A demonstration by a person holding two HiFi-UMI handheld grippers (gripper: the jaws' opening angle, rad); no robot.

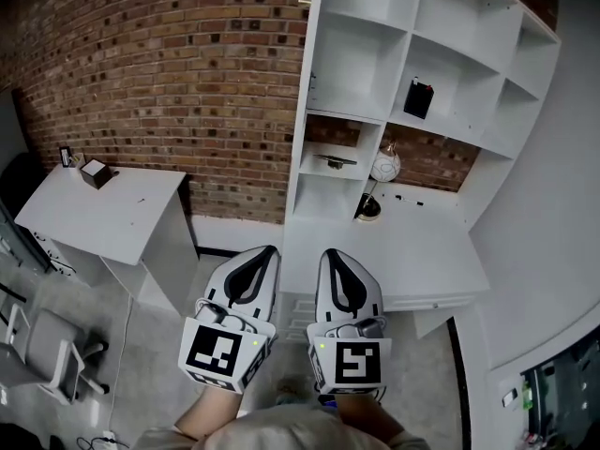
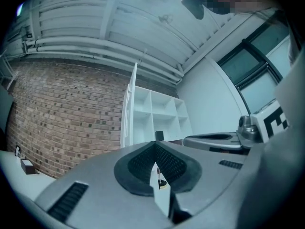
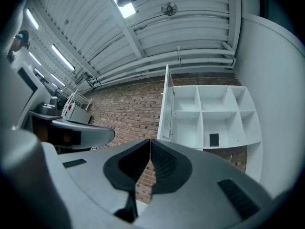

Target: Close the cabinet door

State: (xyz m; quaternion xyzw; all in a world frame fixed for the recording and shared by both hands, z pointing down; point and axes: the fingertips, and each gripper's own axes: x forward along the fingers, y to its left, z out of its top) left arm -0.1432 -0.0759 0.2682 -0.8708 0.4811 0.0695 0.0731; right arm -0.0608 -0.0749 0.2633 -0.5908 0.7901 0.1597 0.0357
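Note:
A white shelf cabinet (image 1: 441,54) stands against the brick wall. Its door (image 1: 315,54) is swung open on the left side and shows edge-on. The same door (image 3: 167,104) appears in the right gripper view, and as a thin white panel (image 2: 128,116) in the left gripper view. My left gripper (image 1: 267,249) and right gripper (image 1: 330,253) are held side by side below the cabinet, in front of its white desk top (image 1: 412,251), well short of the door. Both point towards the cabinet. Both are shut with nothing between their jaws.
A black box (image 1: 418,98) sits in one shelf compartment, and a round white object (image 1: 385,164) in a lower niche. A white table (image 1: 103,218) with a small box (image 1: 94,172) stands at the left. An office chair (image 1: 47,350) is at the lower left.

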